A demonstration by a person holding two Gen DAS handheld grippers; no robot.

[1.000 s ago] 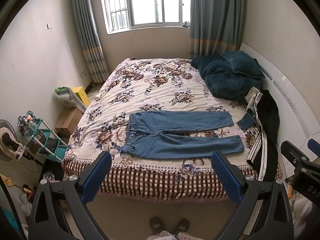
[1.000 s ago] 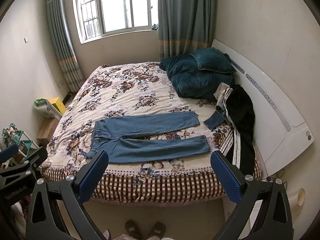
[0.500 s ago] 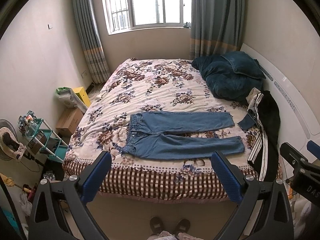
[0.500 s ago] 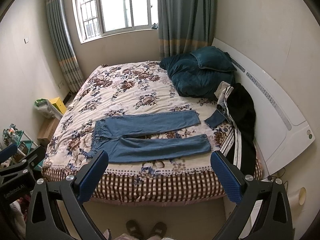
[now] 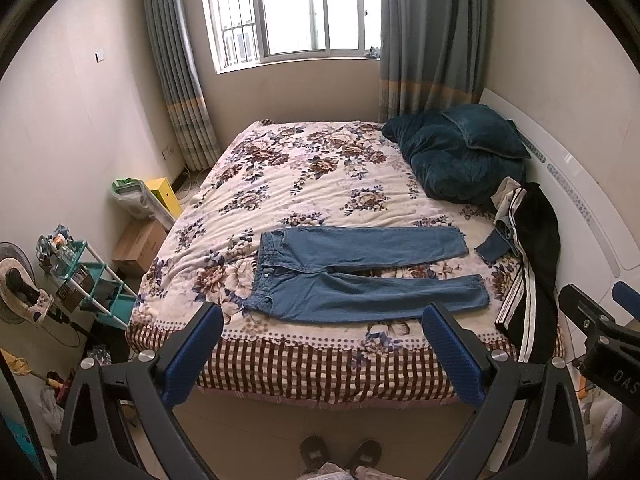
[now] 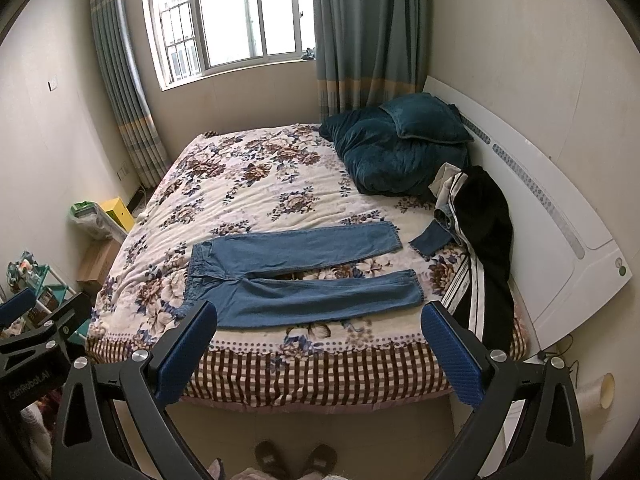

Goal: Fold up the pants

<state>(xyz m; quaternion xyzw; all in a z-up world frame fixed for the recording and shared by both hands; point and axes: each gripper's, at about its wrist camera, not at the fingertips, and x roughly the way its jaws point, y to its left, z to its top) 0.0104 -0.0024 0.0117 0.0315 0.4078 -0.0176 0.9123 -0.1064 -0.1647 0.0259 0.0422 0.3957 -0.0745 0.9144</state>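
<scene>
Blue jeans (image 5: 360, 272) lie flat on the near part of the floral bedspread (image 5: 304, 184), waistband to the left, both legs spread toward the right. They show in the right wrist view too (image 6: 304, 276). My left gripper (image 5: 322, 350) is open and empty, held back from the bed's near edge. My right gripper (image 6: 320, 346) is open and empty, also short of the bed. Each gripper shows at the edge of the other's view.
A black garment with white stripes (image 5: 532, 264) and a small denim piece (image 5: 494, 246) lie at the bed's right side. Teal pillows (image 5: 460, 160) sit by the white headboard (image 5: 580, 208). A teal shelf rack (image 5: 88, 280) and boxes stand left. My shoes (image 5: 340, 450) are on the floor.
Both views have shifted very slightly; the jeans and both open grippers stay as they were.
</scene>
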